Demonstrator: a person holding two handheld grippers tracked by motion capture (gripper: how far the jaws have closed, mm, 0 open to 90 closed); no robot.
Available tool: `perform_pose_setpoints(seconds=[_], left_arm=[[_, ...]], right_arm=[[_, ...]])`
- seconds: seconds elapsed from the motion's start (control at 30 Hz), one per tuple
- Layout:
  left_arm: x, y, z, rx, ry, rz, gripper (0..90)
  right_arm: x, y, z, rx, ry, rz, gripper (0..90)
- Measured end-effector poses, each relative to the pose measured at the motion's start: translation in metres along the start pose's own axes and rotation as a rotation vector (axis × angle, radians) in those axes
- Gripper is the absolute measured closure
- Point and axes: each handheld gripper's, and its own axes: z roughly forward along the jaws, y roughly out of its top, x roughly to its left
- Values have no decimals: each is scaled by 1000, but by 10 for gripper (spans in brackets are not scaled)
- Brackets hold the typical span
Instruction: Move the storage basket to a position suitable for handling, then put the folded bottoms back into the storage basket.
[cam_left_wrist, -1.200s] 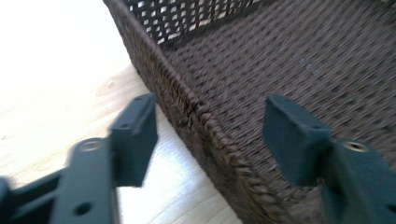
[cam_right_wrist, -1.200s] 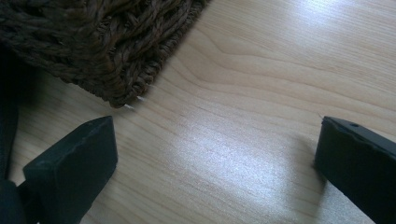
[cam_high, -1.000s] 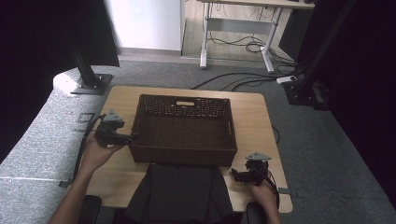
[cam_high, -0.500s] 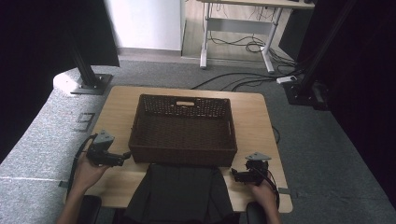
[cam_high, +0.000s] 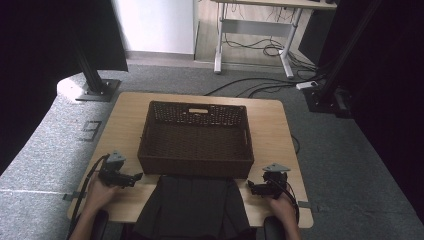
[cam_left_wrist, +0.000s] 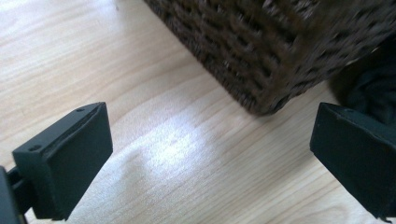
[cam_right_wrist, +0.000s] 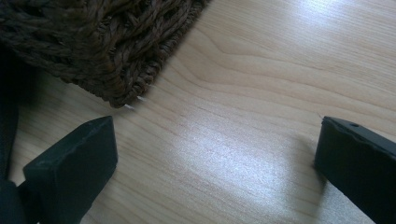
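Both grippers low beside the dark cloth, jaws wide and empty

The cloth (cam_high: 192, 202) lies at the table's (cam_high: 125, 115) 6 o'clock edge, against the basket (cam_high: 196, 160); it sits at 3 o'clock from the left gripper (cam_high: 134, 177), which has just been opening, and at 9 o'clock from the right gripper (cam_high: 252, 187), about equally near.

Grey carpet (cam_high: 350, 150) surrounds the wooden table (cam_high: 125, 120); a white-legged desk (cam_high: 250, 30) with cables stands behind.

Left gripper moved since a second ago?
Yes. The left gripper has come back toward the person along the basket, from beside its left wall to the table by its near left corner. Its jaws have just been opening, nothing between them.
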Motion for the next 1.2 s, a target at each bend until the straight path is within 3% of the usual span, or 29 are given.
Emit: perform_pose_setpoints(seconds=[0.23,0.43,0.93,1.0,1.2], left_arm=[[3,-9,14,60,18,15,0],[2,-11,16,38,25,8,0],[1,-10,16,39,27,2,0],[1,-10,16,38,25,6,0],[-3,-7,13,82,43,-19,14]], right_arm=[[0,0,0,0,0,0,0],[0,0,0,0,1,-1,0],[0,0,0,1,1,-1,0],[0,2,-1,23,9,-10,0],[6,6,-4,56,35,-17,0]])
